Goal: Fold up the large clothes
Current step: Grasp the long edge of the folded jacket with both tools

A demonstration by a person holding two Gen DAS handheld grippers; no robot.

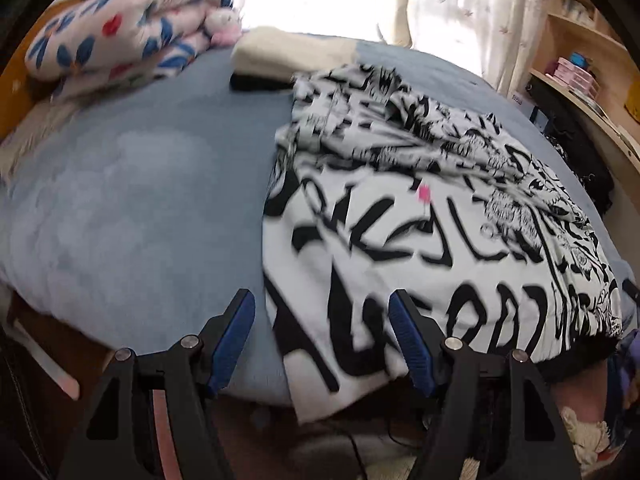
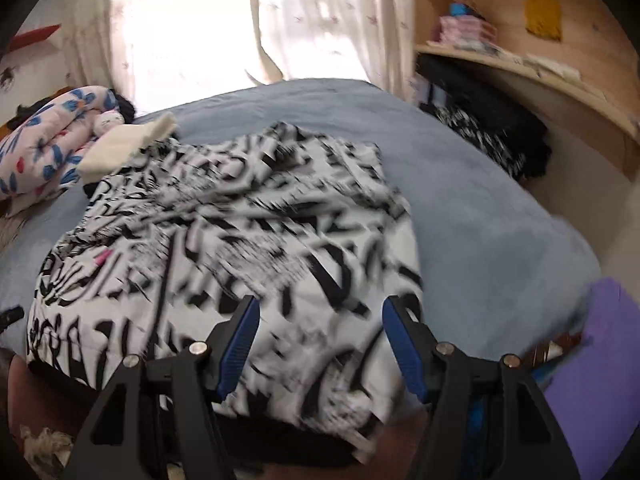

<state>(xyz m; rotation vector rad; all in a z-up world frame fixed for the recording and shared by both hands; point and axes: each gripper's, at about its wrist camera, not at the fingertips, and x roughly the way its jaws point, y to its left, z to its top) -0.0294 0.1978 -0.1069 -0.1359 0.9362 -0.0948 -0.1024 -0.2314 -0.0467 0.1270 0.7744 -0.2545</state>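
A large white garment with black graffiti print (image 1: 420, 220) lies partly folded on a blue bed (image 1: 140, 200), its near hem hanging over the bed's front edge. My left gripper (image 1: 322, 304) is open and empty above the garment's near left corner. In the right wrist view the same garment (image 2: 240, 240) fills the middle of the bed (image 2: 480, 220). My right gripper (image 2: 320, 308) is open and empty, hovering over the garment's near right part. A small pink tag (image 1: 423, 193) sits on the cloth.
A folded floral quilt (image 1: 120, 28) and a cream folded cloth (image 1: 288, 52) lie at the bed's far left. Curtains (image 2: 320, 20) hang behind. A wooden shelf unit (image 2: 540, 60) with dark clothes below stands right. A purple object (image 2: 600, 360) is near right.
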